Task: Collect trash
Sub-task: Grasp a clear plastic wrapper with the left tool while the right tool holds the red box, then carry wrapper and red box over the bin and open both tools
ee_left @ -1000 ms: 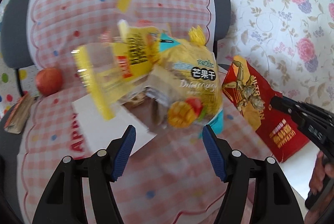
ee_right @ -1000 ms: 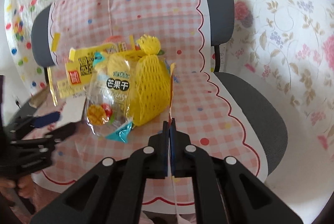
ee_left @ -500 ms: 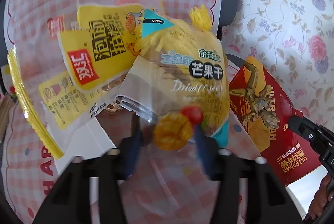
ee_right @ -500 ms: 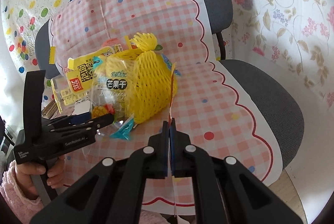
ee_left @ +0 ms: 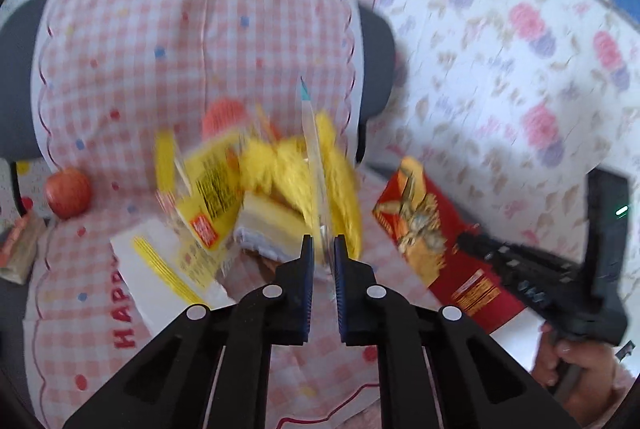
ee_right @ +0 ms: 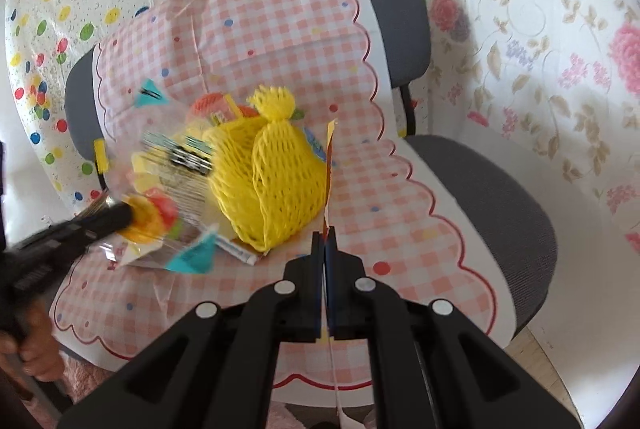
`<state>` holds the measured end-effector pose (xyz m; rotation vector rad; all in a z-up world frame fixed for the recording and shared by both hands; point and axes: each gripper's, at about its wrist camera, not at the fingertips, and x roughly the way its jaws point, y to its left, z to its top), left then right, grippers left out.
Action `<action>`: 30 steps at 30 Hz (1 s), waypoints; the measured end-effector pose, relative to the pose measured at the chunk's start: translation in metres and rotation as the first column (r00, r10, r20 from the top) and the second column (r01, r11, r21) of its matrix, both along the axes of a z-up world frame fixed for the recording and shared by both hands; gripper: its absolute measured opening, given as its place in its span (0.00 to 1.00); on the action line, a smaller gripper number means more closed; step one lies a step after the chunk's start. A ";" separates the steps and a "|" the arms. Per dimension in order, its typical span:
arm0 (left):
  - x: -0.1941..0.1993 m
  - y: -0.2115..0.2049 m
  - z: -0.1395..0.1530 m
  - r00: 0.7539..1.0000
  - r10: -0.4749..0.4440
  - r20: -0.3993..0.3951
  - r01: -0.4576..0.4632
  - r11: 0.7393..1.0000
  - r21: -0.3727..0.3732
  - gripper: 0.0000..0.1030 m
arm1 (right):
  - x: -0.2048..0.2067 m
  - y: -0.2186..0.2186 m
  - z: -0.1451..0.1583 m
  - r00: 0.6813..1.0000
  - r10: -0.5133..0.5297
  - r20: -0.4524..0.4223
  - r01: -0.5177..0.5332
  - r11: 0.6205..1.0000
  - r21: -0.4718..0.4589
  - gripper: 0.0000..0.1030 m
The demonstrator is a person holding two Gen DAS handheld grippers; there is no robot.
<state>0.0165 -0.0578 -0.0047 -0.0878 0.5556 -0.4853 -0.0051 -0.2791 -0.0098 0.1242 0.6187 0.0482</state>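
Note:
A pile of wrappers lies on the chair's pink checked cover (ee_right: 280, 29). The jaws of my left gripper (ee_left: 320, 241) are closing on the clear dried mango bag (ee_left: 314, 149), which stands edge-on between the pads. From the right wrist view the mango bag (ee_right: 176, 165) hangs tilted above the seat from the left gripper (ee_right: 128, 213). My right gripper (ee_right: 323, 235) is shut on a red snack packet (ee_right: 329, 165), seen edge-on. The red packet (ee_left: 432, 229) shows its printed face in the left view, with the right gripper (ee_left: 464, 241) at its edge. A yellow mesh net (ee_right: 276, 181) sits behind.
A yellow sausage wrapper (ee_left: 208, 197) and a white box (ee_left: 148, 269) lie left of the pile. An apple (ee_left: 67, 192) rests at the seat's far left. An orange net (ee_left: 222, 113) shows behind. The grey chair seat (ee_right: 480, 197) extends right; papered walls stand behind.
My left gripper went from wide open to closed on the dried mango bag and rose, lifting the bag off the pile. The right gripper stayed shut on the red packet.

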 end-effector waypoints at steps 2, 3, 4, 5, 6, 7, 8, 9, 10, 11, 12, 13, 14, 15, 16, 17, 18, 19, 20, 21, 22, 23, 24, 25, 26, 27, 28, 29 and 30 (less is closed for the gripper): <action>-0.011 0.007 0.015 0.999 -0.003 0.042 0.004 1.000 -0.007 0.09 | -0.005 0.000 0.006 1.000 -0.006 0.020 0.006 1.000 0.000 0.01; -0.014 0.007 0.021 0.998 -0.008 0.055 0.009 1.000 -0.012 0.08 | -0.008 0.000 0.009 1.000 -0.008 0.029 0.009 1.000 -0.001 0.01; -0.017 0.010 0.024 0.998 -0.012 0.062 0.013 1.000 -0.016 0.02 | -0.010 0.000 0.012 0.999 -0.009 0.036 0.009 1.000 -0.002 0.01; -0.019 0.012 0.027 0.998 -0.013 0.068 0.014 1.000 -0.017 0.01 | -0.013 0.000 0.015 0.999 -0.008 0.041 0.008 1.000 -0.002 0.01; -0.021 0.011 0.030 0.997 -0.010 0.076 0.012 1.000 -0.015 0.01 | -0.016 0.000 0.017 0.999 -0.009 0.046 0.009 1.000 -0.002 0.01; -0.025 0.009 0.031 0.997 -0.009 0.083 0.010 1.000 -0.006 0.01 | -0.020 0.001 0.019 0.999 -0.012 0.049 0.012 1.000 -0.005 0.01; -0.029 0.007 0.030 0.996 -0.011 0.089 0.010 1.000 0.007 0.01 | -0.025 0.001 0.020 0.999 -0.013 0.051 0.014 1.000 -0.007 0.01; -0.034 0.003 0.029 0.995 -0.020 0.094 0.018 1.000 0.019 0.01 | -0.028 0.001 0.021 0.999 -0.015 0.050 0.016 1.000 -0.008 0.01; -0.038 0.000 0.027 0.995 -0.029 0.096 0.026 0.999 0.026 0.01 | -0.033 0.001 0.021 0.999 -0.020 0.048 0.021 1.000 -0.011 0.01; -0.042 -0.004 0.025 0.995 -0.042 0.094 0.039 0.999 0.035 0.01 | -0.036 0.000 0.021 0.999 -0.024 0.046 0.025 1.000 -0.013 0.01; -0.045 -0.008 0.023 0.995 -0.055 0.087 0.052 0.998 0.037 0.01 | -0.040 -0.001 0.021 0.999 -0.030 0.043 0.030 0.999 -0.013 0.01; -0.049 -0.013 0.018 0.994 -0.082 0.070 0.080 0.996 0.033 0.01 | -0.045 -0.002 0.021 0.999 -0.036 0.040 0.037 0.999 -0.012 0.01; -0.052 -0.017 0.015 0.993 -0.099 0.062 0.097 0.995 0.032 0.01 | -0.052 -0.004 0.021 0.998 -0.048 0.037 0.049 0.999 -0.011 0.02; -0.055 -0.021 0.012 0.992 -0.116 0.052 0.115 0.993 0.030 0.01 | -0.058 -0.007 0.020 0.998 -0.059 0.035 0.059 0.998 -0.009 0.02; -0.057 -0.025 0.008 0.990 -0.134 0.040 0.133 0.991 0.024 0.01 | -0.064 -0.010 0.019 0.997 -0.071 0.031 0.072 0.997 -0.006 0.02; -0.059 -0.029 0.006 0.988 -0.154 0.029 0.153 0.988 0.019 0.01 | -0.072 -0.013 0.018 0.996 -0.088 0.025 0.088 0.996 -0.002 0.02; -0.062 -0.037 0.001 0.984 -0.180 0.014 0.180 0.983 0.019 0.01 | -0.079 -0.017 0.016 0.994 -0.104 0.019 0.103 0.995 0.002 0.02; -0.066 -0.042 -0.002 0.981 -0.196 0.009 0.195 0.980 0.020 0.01 | -0.085 -0.019 0.015 0.993 -0.115 0.015 0.115 0.993 0.005 0.01; -0.070 -0.048 -0.005 0.976 -0.217 0.002 0.216 0.976 0.022 0.01 | -0.094 -0.023 0.013 0.991 -0.135 0.011 0.135 0.991 0.007 0.02; -0.074 -0.054 -0.009 0.971 -0.238 -0.005 0.238 0.971 0.024 0.01 | -0.101 -0.026 0.012 0.988 -0.152 0.007 0.152 0.988 0.004 0.02; -0.080 -0.063 -0.013 0.963 -0.269 -0.012 0.269 0.963 0.030 0.01 | -0.108 -0.028 0.010 0.985 -0.170 0.003 0.170 0.985 -0.001 0.02; -0.085 -0.071 -0.017 0.957 -0.290 -0.017 0.290 0.956 0.034 0.01 | -0.117 -0.030 0.007 0.981 -0.193 0.000 0.193 0.981 -0.013 0.02; -0.091 -0.077 -0.021 0.951 -0.308 -0.019 0.309 0.950 0.039 0.01 | -0.126 -0.032 0.005 0.977 -0.213 -0.002 0.213 0.977 -0.027 0.02; -0.095 -0.083 -0.024 0.946 -0.322 -0.020 0.323 0.945 0.044 0.01 | -0.132 -0.033 0.003 0.974 -0.228 -0.006 0.228 0.973 -0.034 0.02; -0.100 -0.088 -0.028 0.941 -0.338 -0.021 0.339 0.940 0.048 0.01 | -0.139 -0.035 0.001 0.971 -0.240 -0.012 0.240 0.970 -0.037 0.02; -0.106 -0.095 -0.033 0.931 -0.363 -0.029 0.364 0.930 0.049 0.01 | -0.147 -0.036 -0.002 0.967 -0.254 -0.022 0.253 0.967 -0.039 0.02; -0.109 -0.099 -0.036 0.925 -0.378 -0.036 0.379 0.924 0.048 0.01 | -0.153 -0.038 -0.005 0.964 -0.265 -0.029 0.264 0.964 -0.042 0.02; -0.113 -0.105 -0.040 0.915 -0.400 -0.046 0.402 0.914 0.051 0.01 | -0.161 -0.039 -0.008 0.958 -0.283 -0.037 0.281 0.958 -0.052 0.02; -0.120 -0.113 -0.045 0.903 -0.426 -0.055 0.429 0.901 0.061 0.01 | -0.167 -0.040 -0.010 0.954 -0.297 -0.042 0.294 0.954 -0.059 0.02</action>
